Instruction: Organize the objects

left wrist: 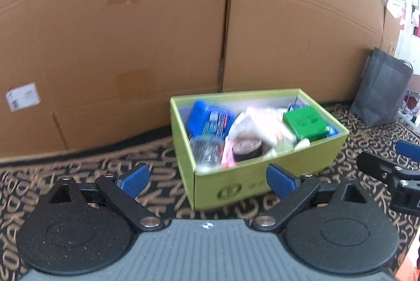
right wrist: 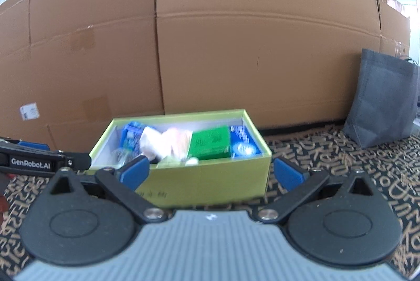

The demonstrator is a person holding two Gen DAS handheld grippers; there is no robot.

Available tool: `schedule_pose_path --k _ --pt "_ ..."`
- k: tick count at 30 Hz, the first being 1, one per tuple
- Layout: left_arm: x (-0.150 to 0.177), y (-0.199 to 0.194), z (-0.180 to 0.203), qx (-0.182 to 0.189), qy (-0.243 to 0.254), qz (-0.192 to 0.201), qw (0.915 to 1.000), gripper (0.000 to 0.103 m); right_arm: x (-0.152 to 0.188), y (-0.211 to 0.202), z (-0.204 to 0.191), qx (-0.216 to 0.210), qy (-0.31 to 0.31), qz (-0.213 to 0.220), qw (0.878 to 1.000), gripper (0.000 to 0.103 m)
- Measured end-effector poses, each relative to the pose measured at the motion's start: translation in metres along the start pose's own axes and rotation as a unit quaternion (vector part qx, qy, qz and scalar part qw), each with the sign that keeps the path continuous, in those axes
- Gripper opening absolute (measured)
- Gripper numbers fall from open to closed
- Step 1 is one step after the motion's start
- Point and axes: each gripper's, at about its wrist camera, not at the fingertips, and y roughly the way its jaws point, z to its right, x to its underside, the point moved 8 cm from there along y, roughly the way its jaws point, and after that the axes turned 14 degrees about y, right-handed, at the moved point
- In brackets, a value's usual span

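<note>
Filled green box [right wrist: 204, 183], patterned carpet [right wrist: 328, 149], both grippers open

Floor is a dark carpet [left wrist: 162, 191] w/ tan letter-like pattern, seen in both wrist views. Directly on it: a lime-green open box [left wrist: 262, 176] near centre, approx 1 o'clock in left view, packed w/ blurry items, probably packets and small boxes. Big brown cardboard cartons [left wrist: 131, 57] stand on the carpet behind it, 9 to 2 o'clock, just beside the box's far edge. A grey bag [left wrist: 380, 94] stands upright at 3 o'clock, against the cartons, well apart from the green box [right wrist: 204, 183].
</note>
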Motion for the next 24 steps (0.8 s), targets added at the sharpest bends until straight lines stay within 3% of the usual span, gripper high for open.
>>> schedule_pose_path --k 10,24 --pt "0.039 -0.025 0.006 -0.019 -0.001 -0.023 0.9996 0.099 0.036 -0.028 0.002 0.024 -0.013 -0.038 0.999 0.103" --pt "0.045 -0.036 0.004 -0.028 0.004 -0.023 0.9993 0.099 0.040 -0.034 -0.008 0.027 -0.025 -0.045 0.998 0.103"
